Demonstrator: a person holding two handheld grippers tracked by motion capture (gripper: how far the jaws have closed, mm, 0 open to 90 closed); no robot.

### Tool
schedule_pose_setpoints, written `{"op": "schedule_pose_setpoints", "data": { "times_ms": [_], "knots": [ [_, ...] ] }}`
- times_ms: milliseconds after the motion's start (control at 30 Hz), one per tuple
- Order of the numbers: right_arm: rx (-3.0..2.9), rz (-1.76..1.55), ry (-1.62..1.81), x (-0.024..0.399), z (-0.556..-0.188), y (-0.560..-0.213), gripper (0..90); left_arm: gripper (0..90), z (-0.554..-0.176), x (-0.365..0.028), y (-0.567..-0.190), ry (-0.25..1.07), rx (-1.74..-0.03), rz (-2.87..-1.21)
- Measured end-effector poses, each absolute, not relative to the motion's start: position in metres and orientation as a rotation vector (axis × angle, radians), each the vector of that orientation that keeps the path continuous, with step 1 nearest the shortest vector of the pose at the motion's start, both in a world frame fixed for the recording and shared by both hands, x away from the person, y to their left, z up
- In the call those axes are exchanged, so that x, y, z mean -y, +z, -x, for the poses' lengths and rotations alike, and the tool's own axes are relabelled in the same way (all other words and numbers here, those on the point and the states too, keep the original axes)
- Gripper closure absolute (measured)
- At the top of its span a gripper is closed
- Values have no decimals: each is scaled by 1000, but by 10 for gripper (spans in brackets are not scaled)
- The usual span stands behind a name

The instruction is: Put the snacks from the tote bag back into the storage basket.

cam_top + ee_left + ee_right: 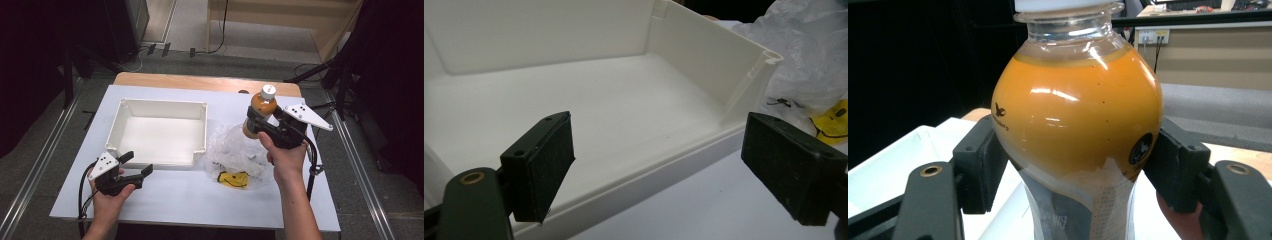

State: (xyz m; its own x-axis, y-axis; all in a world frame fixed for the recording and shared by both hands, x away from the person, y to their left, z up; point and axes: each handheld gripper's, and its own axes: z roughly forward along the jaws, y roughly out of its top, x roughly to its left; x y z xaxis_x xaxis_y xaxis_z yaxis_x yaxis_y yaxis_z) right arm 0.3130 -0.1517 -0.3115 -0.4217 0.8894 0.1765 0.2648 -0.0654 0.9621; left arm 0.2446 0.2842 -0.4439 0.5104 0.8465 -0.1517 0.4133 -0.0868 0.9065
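Right gripper (260, 121) clamps juice bottle (260, 110) above plastic bag (235, 150); left gripper (136, 163) idle, jaws apart. Next, likely: carry to white bin (162, 107).

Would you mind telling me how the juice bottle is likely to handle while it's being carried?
The juice bottle looks nearly full, so probably heavy for its size. Its glossy, bulging body may slip between the right gripper pads. Being tall and narrow, it could tip when set down.

On the bottle (1078, 130) I held, small dark print ran beneath a bird logo at nine o'clock and down the grey label; none was legible to me.
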Motion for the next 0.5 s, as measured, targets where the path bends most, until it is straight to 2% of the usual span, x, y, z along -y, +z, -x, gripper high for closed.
{"op": "schedule_pose_setpoints", "data": {
  "times_ms": [500],
  "knots": [
    [-1692,-1221,1526,137,-320,-307,320,138,-245,-288,-444,525,-1089,-1688]
  ]
}}
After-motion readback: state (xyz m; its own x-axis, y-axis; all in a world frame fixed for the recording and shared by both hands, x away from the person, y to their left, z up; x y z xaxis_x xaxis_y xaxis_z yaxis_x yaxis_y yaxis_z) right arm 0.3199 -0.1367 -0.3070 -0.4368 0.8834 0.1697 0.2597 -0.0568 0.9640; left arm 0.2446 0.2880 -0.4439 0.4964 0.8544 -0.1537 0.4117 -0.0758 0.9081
